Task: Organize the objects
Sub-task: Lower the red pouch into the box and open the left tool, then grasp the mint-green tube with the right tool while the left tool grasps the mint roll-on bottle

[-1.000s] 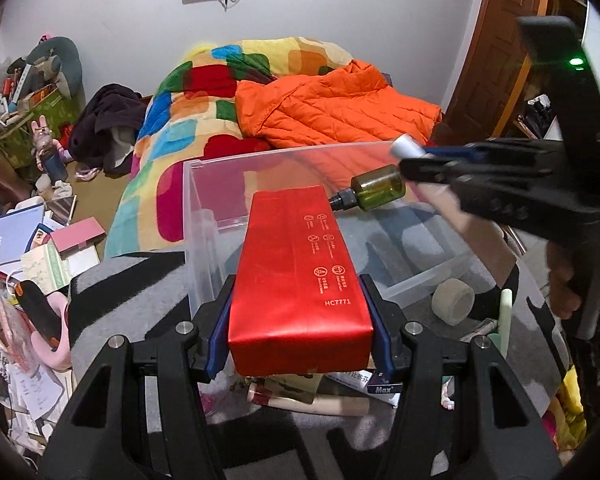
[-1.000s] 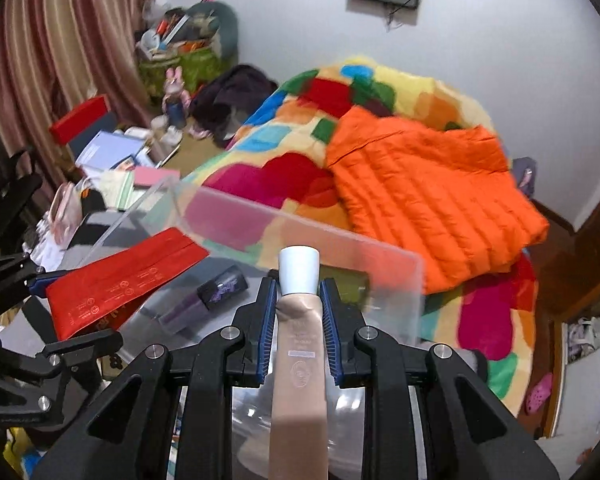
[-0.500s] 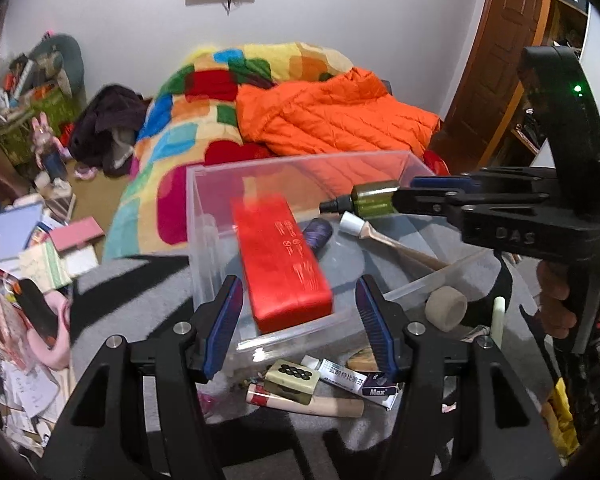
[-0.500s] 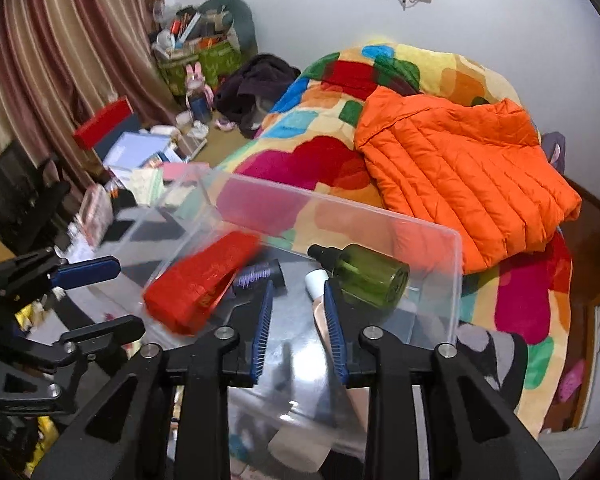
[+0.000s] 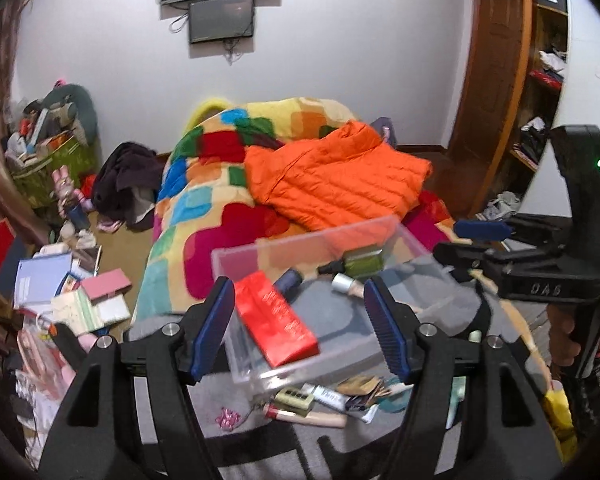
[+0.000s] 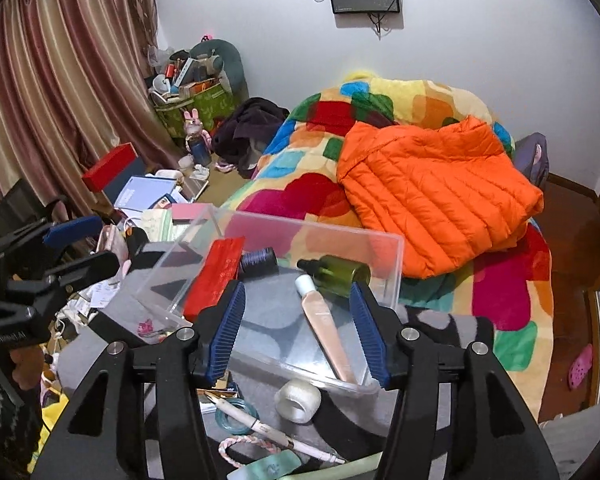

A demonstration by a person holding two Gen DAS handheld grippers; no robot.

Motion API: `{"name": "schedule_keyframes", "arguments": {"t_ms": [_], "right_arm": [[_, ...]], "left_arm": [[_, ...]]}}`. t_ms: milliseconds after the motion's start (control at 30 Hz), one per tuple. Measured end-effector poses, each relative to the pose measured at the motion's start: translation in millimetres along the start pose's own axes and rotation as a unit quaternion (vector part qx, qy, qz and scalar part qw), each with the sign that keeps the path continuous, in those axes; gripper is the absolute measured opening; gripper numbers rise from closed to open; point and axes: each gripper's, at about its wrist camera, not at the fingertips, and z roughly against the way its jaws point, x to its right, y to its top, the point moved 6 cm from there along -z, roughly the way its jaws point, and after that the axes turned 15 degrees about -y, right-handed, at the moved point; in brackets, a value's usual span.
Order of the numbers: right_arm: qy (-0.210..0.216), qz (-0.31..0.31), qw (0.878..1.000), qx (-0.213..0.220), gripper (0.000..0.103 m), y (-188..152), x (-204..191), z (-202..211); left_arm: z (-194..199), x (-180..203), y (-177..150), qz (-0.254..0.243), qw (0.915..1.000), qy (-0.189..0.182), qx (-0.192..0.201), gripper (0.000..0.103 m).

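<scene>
Bin (image 6: pixel 394 264), clear plastic, mid-frame in both views, holds four items: red box (image 5: pixel 274 318) flat along its left side, dark blue bottle (image 6: pixel 256 261) beside it, green bottle with black cap (image 6: pixel 338 274) on its side toward the back, beige tube with white cap (image 6: pixel 324 326) lying diagonally. Left gripper (image 5: pixel 302 330) fingers spread, empty. Right gripper (image 6: pixel 300 334) fingers spread, empty. Tape roll (image 6: pixel 298 400) sits low in the right view, outside the bin.
</scene>
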Motion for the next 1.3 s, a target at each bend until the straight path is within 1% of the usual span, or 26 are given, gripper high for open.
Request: {"name": "schedule_keyframes", "arguments": {"t_ms": [33, 100, 167, 233, 300, 400, 533, 633, 700, 800, 967, 1067, 1100, 1200, 1267, 1300], "right_arm": [[0.0, 0.002, 1.0, 0.004, 0.051, 3, 0, 5], [-0.003, 0.005, 1.0, 0.011, 0.051, 5, 0, 11], [0.0, 0.002, 1.0, 0.016, 0.055, 0, 0, 18], [0.006, -0.003, 1.0, 0.015, 0.057, -10, 1, 20], [-0.004, -0.005, 1.0, 0.01, 0.057, -22, 4, 20], [-0.013, -0.007, 1.0, 0.005, 0.057, -40, 7, 19], [-0.026, -0.023, 0.999, -0.001, 0.057, -73, 16, 20], [-0.042, -0.049, 0.998, -0.015, 0.057, -98, 28, 16], [-0.051, -0.072, 0.996, -0.03, 0.057, -116, 39, 12], [-0.059, -0.1, 0.992, -0.05, 0.057, -136, 51, 6], [-0.049, -0.131, 0.986, -0.089, 0.057, -166, 56, -13], [-0.037, -0.143, 0.983, -0.107, 0.057, -172, 49, -27], [-0.04, -0.142, 0.983, -0.111, 0.057, -173, 46, -32], [-0.075, -0.119, 0.985, -0.097, 0.057, -172, 40, -35], [-0.086, -0.11, 0.986, -0.089, 0.057, -174, 39, -34], [-0.09, -0.106, 0.986, -0.087, 0.055, -176, 38, -33]], "left_arm": [[1, 2, 5, -0.002, 1.0, -0.004, 0.001, 0.067], [1, 3, 14, -0.003, 1.0, -0.001, 0.007, 0.067], [-2, 4, 12, -0.006, 0.9999, 0.006, 0.008, 0.067], [-8, 4, 2, -0.004, 1.0, 0.006, -0.001, 0.067], [-15, 3, -12, -0.003, 0.9998, 0.014, -0.011, 0.067], [-18, 5, -31, -0.009, 0.9994, 0.03, -0.015, 0.067], [-21, 19, -63, -0.019, 0.9992, 0.028, -0.02, 0.07], [-29, 36, -87, -0.024, 0.9991, 0.014, -0.032, 0.071], [-38, 51, -102, -0.02, 0.9985, -0.012, -0.049, 0.071], [-49, 69, -117, -0.017, 0.9969, -0.036, -0.069, 0.071], [-65, 93, -139, -0.014, 0.9936, -0.064, -0.092, 0.071], [-70, 100, -148, -0.021, 0.9921, -0.068, -0.104, 0.071], [-70, 101, -150, -0.024, 0.9918, -0.067, -0.106, 0.071], [-69, 107, -156, -0.033, 0.991, -0.07, -0.109, 0.071], [-71, 111, -159, -0.036, 0.9903, -0.073, -0.112, 0.071], [-73, 113, -159, -0.04, 0.9899, -0.074, -0.114, 0.071]]}}
